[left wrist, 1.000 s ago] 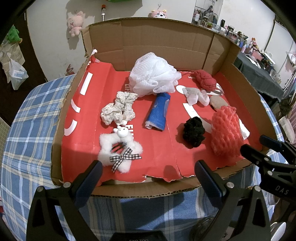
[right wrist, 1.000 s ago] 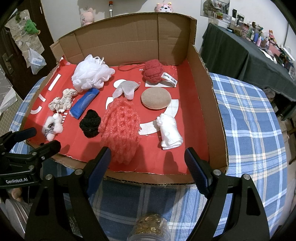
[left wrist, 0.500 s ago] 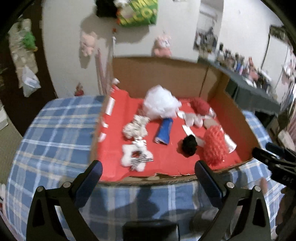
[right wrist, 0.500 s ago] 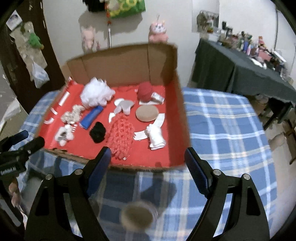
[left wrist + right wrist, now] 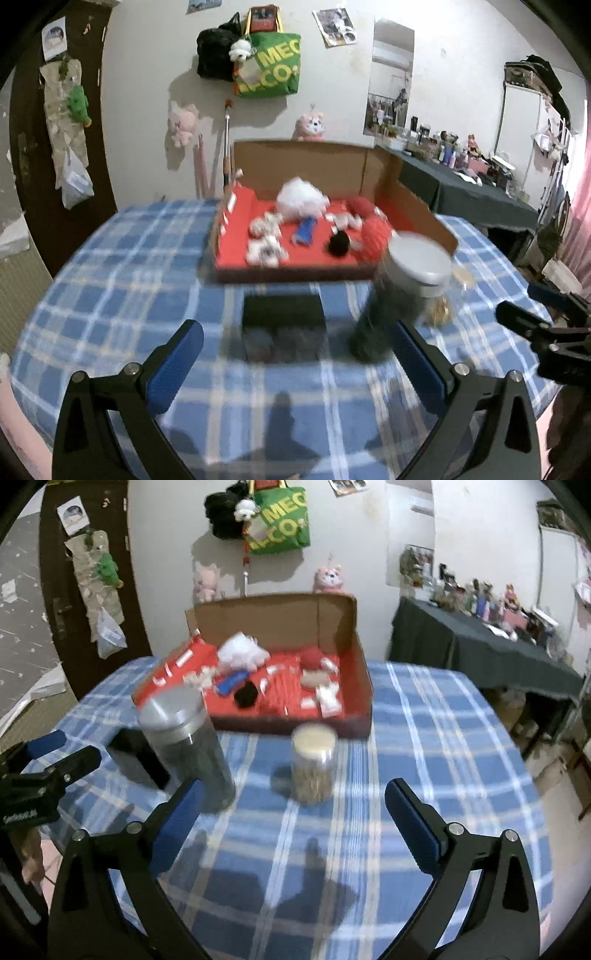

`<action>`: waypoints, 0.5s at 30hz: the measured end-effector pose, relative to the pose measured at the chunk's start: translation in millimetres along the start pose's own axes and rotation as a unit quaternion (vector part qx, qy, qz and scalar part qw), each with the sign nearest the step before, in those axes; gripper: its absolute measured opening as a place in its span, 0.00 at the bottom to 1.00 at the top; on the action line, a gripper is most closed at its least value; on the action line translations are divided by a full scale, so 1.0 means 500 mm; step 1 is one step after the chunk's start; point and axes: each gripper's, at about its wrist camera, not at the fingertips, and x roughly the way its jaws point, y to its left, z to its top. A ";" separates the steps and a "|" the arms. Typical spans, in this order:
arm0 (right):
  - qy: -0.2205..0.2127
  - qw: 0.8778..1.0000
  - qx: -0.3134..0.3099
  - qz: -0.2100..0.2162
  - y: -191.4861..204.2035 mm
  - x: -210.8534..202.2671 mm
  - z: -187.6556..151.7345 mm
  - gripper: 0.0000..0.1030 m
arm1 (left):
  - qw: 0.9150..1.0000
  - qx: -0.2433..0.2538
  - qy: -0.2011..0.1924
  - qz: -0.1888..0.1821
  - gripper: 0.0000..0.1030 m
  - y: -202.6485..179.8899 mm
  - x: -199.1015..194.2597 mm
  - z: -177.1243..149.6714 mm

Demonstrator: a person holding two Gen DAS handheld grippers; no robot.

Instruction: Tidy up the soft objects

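Bare checked tablecloth (image 5: 424, 738) fills the lower half and right side of the right wrist view, offering open passage. At center left a tall dark jar (image 5: 188, 746) with a grey lid and, just right of it, a shorter clear jar (image 5: 314, 764) stand between the foreground and the cardboard box (image 5: 364, 686) at upper center. A black object (image 5: 282, 314) lies before the box.

We see the soft objects (image 5: 258, 679) lying loose on the red floor of the open cardboard box (image 5: 280, 616): white, blue, black, red.
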 end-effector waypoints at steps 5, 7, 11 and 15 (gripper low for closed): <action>0.028 0.999 0.013 -0.012 0.004 0.052 -0.068 0.97 | 1.000 0.001 0.031 -0.001 1.00 -0.017 0.049 -0.065; 0.040 0.999 0.018 -0.025 0.001 0.078 -0.089 0.97 | 0.999 0.001 0.047 0.000 1.00 -0.017 0.070 -0.082; 0.067 0.997 0.021 -0.037 -0.009 0.121 -0.122 0.97 | 0.997 0.002 0.078 0.010 1.00 -0.027 0.109 -0.118; 0.083 0.995 0.008 -0.056 -0.007 0.146 -0.144 0.97 | 0.995 0.013 0.094 0.019 1.00 -0.038 0.130 -0.138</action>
